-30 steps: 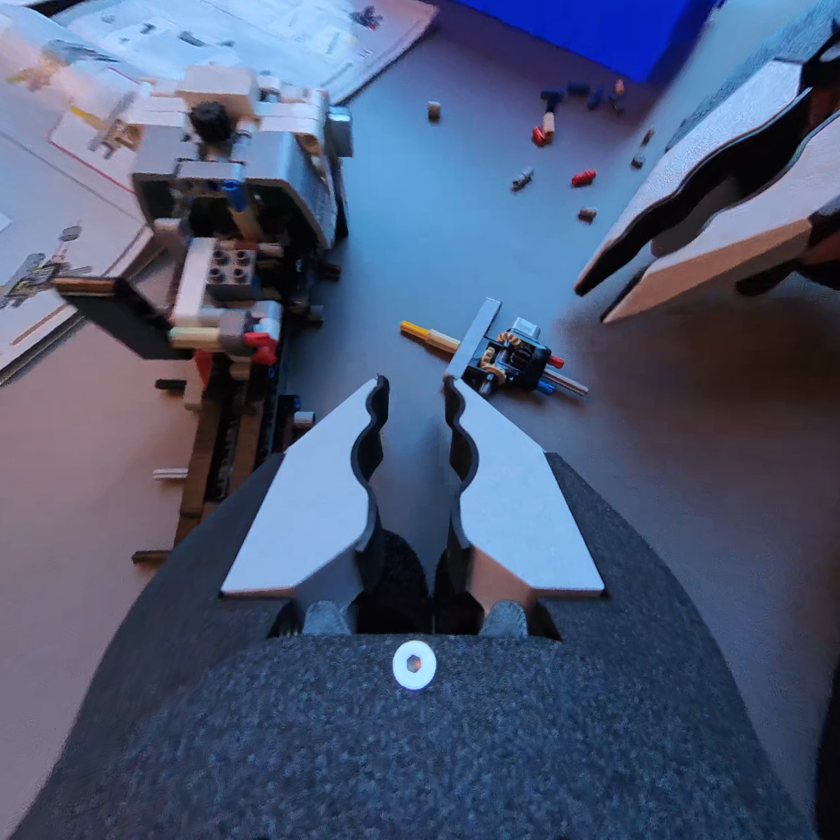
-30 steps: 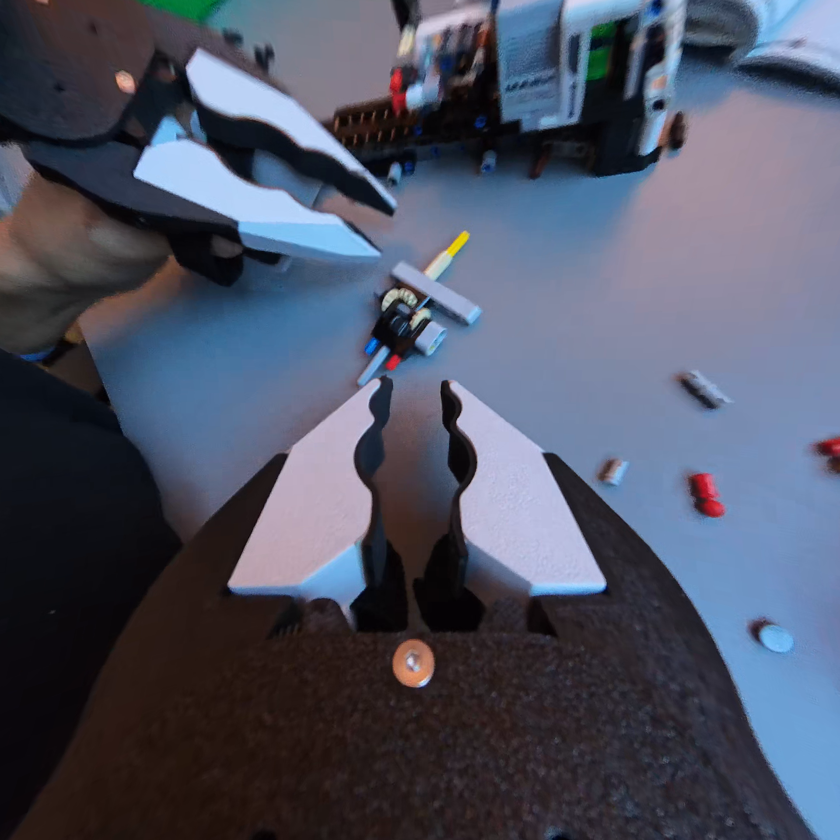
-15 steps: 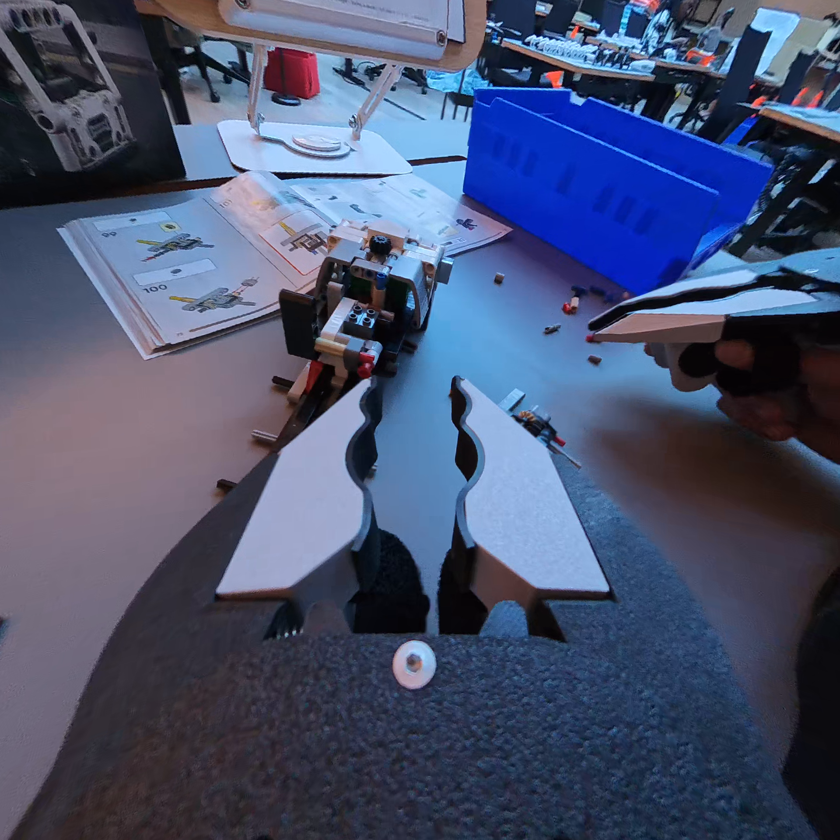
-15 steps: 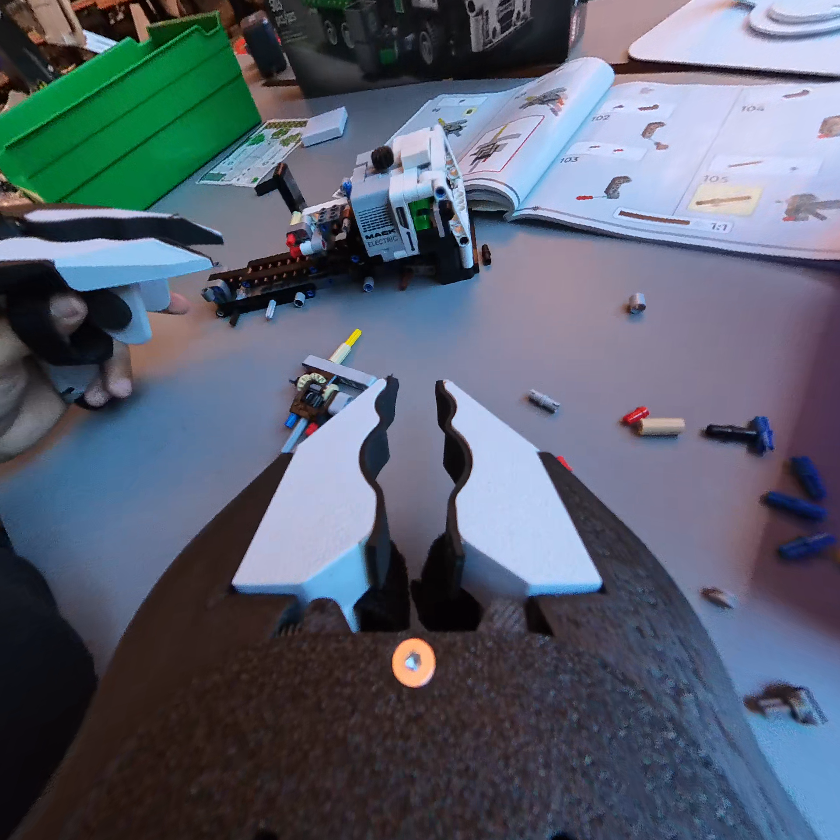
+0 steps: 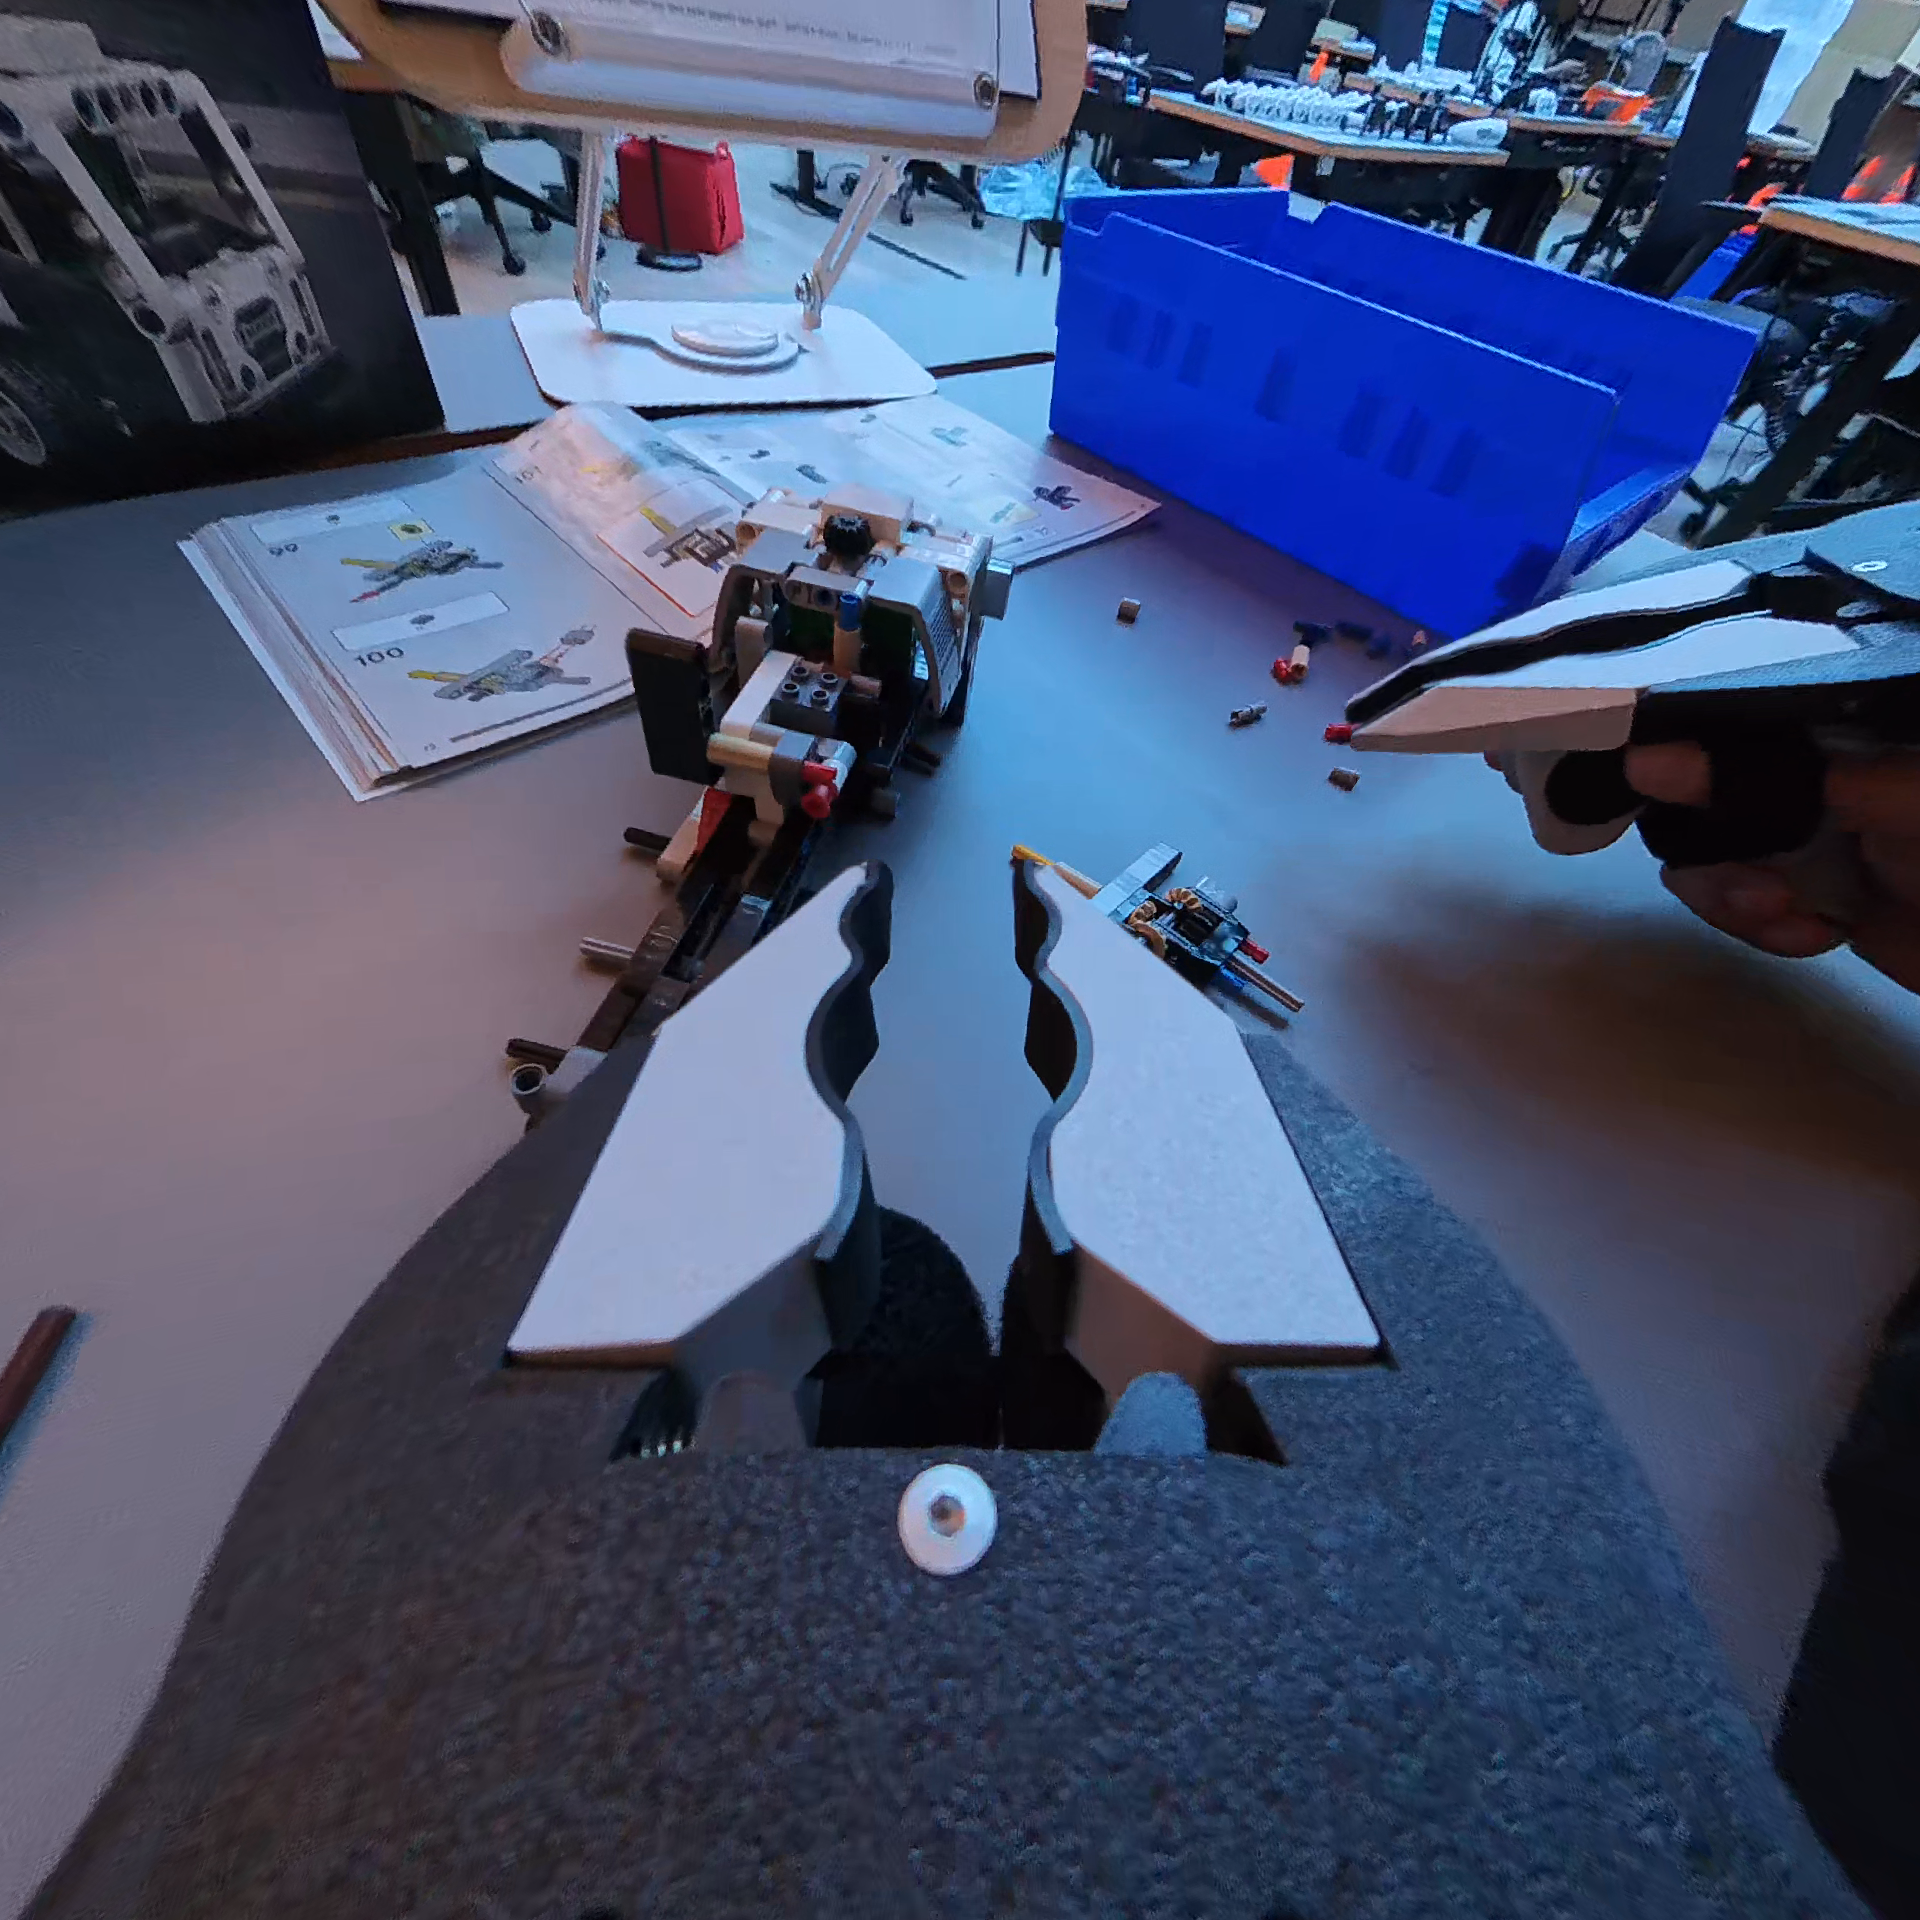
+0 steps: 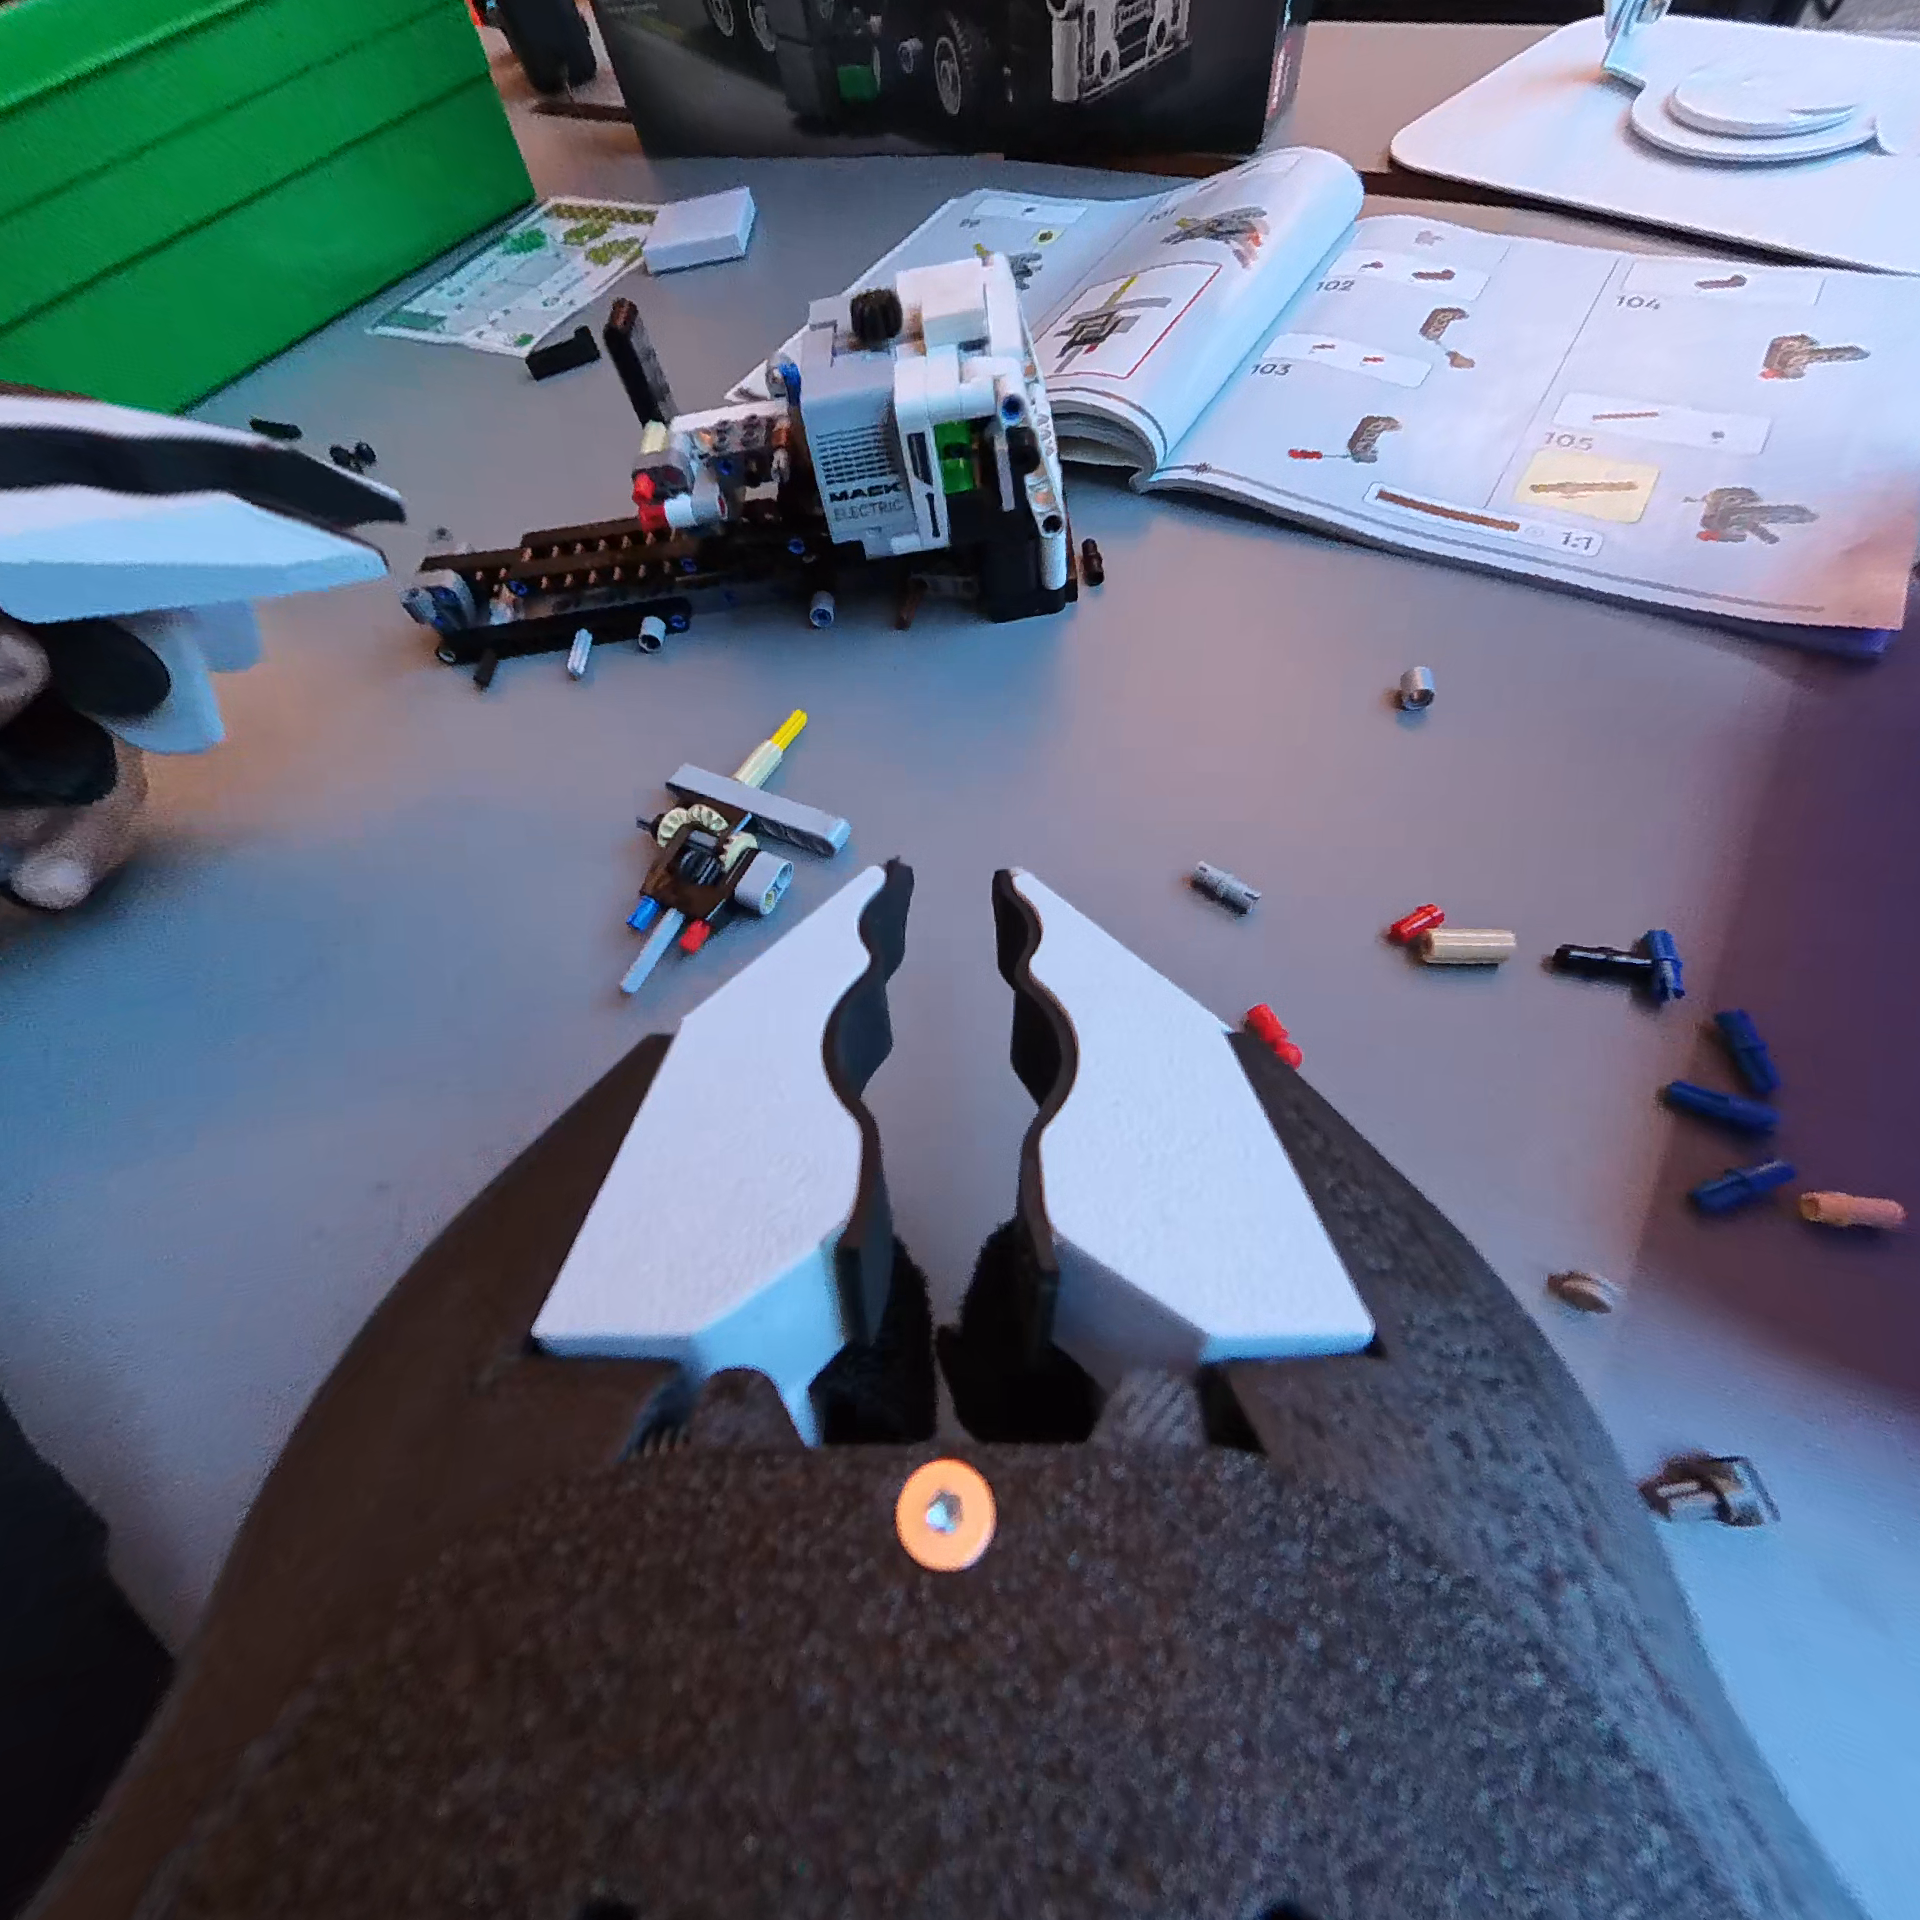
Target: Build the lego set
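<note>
- Green bin [image 6: 208,177] is sitting far left of the table [image 6: 1143,727], sticker sheet [image 6: 509,275] lying beside it.
- I'm holding my left gripper [image 5: 951,883] above the table, jaws parted a little, gripping nothing.
- Part-built truck [image 6: 831,488] is standing mid-table, chassis pointing at my left gripper, cab against the open instruction booklet [image 6: 1455,395].
- Small gear sub-assembly [image 6: 717,862] is lying loose in front of the truck, between both grippers, touching neither.
- I'm holding my right gripper [image 6: 945,873] just off the sub-assembly, jaws slightly apart, empty.
- Loose pins [image 6: 1714,1101] are lying scattered right of that, near the blue bin [image 5: 1351,416].
</note>
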Demonstrator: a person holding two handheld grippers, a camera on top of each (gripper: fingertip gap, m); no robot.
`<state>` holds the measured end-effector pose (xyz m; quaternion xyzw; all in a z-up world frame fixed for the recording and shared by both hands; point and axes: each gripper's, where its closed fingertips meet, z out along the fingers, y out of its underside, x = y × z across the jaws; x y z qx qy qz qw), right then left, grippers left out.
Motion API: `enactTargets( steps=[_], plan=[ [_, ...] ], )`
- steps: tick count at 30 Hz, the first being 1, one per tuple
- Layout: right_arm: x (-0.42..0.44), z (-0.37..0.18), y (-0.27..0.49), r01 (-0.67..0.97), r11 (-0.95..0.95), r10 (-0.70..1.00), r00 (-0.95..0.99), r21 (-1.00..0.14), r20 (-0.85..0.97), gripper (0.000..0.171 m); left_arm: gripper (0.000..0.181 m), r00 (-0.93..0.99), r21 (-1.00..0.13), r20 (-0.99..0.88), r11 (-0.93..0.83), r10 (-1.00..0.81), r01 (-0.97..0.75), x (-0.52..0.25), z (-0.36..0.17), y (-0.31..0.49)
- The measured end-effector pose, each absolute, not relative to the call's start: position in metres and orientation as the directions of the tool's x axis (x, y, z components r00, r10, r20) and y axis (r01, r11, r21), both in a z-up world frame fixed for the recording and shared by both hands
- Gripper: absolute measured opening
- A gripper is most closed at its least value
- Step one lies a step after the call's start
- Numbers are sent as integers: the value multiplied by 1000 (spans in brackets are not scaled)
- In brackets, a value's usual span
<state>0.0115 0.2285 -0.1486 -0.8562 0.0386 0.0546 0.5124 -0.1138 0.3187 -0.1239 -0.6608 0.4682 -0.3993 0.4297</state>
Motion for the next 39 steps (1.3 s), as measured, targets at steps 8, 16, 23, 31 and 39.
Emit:
enactTargets(
  steps=[8,16,23,31,39],
  plan=[
    [6,-150,222,-121,-486,-8,991,-866,-134,16,21,253,-937,8,-96,-967,-336,-114,-130,309],
    [6,-152,220,-124,-490,-15,991,-863,-134,15,23,238,-924,59,-143,-969,-353,-115,-135,308],
    [14,-146,224,-137,-467,-34,990,-873,-137,15,24,215,-909,45,-130,-975,-397,-111,-141,304],
    [64,-123,260,-96,-452,-84,994,-887,-65,21,24,61,-898,157,-168,-986,-406,-87,-82,324],
    [108,-126,298,-61,-509,-122,993,-859,2,26,26,125,-883,-17,-43,-992,-468,-65,-48,417]
  ],
)
